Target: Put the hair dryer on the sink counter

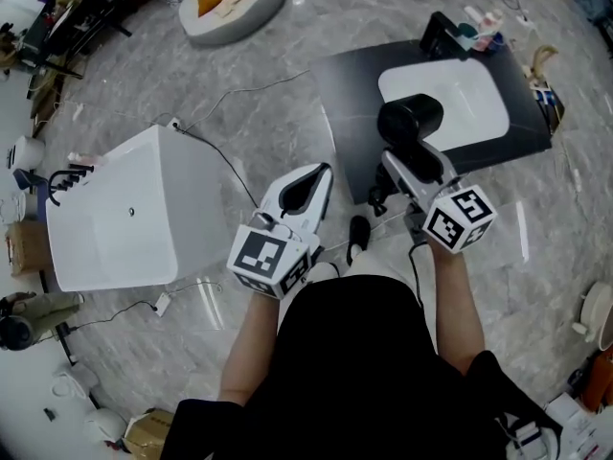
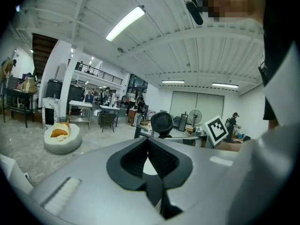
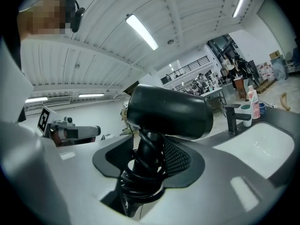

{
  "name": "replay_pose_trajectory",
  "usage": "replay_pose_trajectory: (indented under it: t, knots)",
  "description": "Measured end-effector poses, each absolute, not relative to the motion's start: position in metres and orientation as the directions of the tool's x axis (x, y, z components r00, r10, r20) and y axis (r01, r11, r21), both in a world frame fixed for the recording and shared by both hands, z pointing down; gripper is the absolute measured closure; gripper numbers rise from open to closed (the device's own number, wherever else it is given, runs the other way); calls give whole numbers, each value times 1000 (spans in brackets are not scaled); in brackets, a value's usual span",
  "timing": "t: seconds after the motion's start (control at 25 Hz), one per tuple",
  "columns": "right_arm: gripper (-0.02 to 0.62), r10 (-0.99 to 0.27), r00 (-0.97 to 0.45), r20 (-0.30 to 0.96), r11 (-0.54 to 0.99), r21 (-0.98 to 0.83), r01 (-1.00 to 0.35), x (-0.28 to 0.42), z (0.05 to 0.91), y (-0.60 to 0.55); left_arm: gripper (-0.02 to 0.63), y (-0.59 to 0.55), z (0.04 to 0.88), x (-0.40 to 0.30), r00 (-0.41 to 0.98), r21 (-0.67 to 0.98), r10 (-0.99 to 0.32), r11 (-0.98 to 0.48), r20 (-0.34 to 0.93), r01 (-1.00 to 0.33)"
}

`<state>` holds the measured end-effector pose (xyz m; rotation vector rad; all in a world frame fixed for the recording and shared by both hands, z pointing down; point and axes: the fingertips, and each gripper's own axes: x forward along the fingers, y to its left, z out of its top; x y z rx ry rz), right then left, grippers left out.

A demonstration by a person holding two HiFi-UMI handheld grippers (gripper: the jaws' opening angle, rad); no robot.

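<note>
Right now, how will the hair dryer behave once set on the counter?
Likely top-heavy: the hair dryer has a bulky barrel above the handle in the right gripper, so laying it down seems safer. Its rounded barrel may roll on the sink counter. The cord coiled round the handle might loosen.

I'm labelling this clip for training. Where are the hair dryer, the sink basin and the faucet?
Hair dryer [image 3: 168, 108]: right gripper view, on its black barrel.
Sink basin [image 1: 467, 103]: head view, on the bare white bowl.
Faucet [image 3: 231, 121]: right gripper view, on its upright stem.
</note>
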<state>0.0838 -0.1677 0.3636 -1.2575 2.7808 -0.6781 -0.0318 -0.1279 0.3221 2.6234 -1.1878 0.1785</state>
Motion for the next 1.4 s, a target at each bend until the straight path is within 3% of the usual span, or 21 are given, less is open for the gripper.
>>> replay_pose_trajectory:
  t: [0.56, 1.4]
  knots:
    - [385, -643, -701, 308, 596, -373, -711, 82, 440, -215, 609, -146, 331, -29, 591, 183, -779, -562, 212, -807]
    - [385, -573, -617, 539, 538, -321, -780, 63, 532, -265, 609, -183, 362, -48, 578, 257, -764, -520, 285, -814]
